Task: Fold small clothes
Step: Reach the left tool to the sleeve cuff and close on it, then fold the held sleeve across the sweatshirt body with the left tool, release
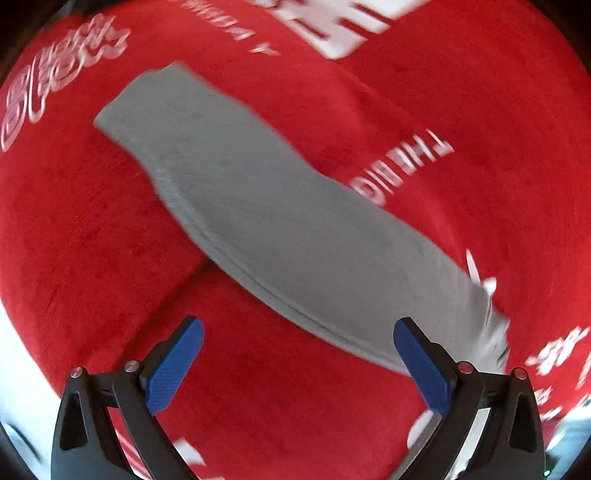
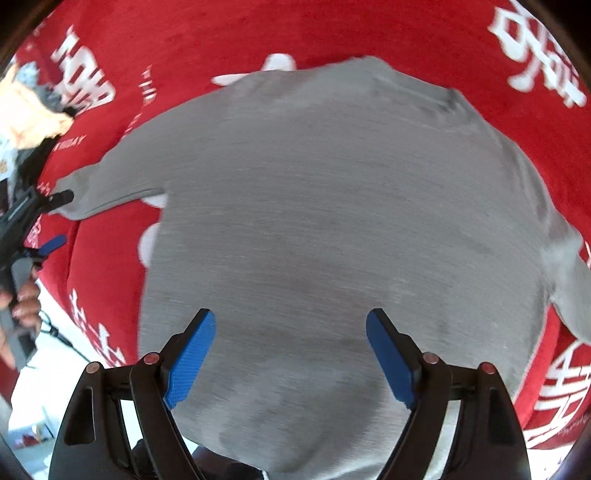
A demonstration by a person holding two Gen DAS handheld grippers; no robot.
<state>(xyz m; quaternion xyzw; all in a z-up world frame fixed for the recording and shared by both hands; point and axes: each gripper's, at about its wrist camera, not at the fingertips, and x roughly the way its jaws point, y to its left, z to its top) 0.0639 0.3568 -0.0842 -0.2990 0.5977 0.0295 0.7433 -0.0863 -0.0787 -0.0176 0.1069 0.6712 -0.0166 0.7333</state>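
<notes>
A small grey long-sleeved top [image 2: 332, 221] lies flat on a red cloth [image 2: 221, 33] with white lettering. In the left wrist view one grey sleeve [image 1: 258, 206] runs diagonally from upper left to lower right. My left gripper [image 1: 299, 332] is open and empty, just above the sleeve's near edge. It also shows at the left edge of the right wrist view [image 2: 55, 218], by the sleeve's cuff. My right gripper [image 2: 291, 325] is open and empty, hovering over the lower body of the top.
The red cloth [image 1: 480, 110] covers the whole work surface and ends at a white edge [image 2: 48, 376] at lower left. A tan and grey pile [image 2: 33, 107] lies at the far left. The person's hand [image 2: 22, 310] holds the left gripper's handle.
</notes>
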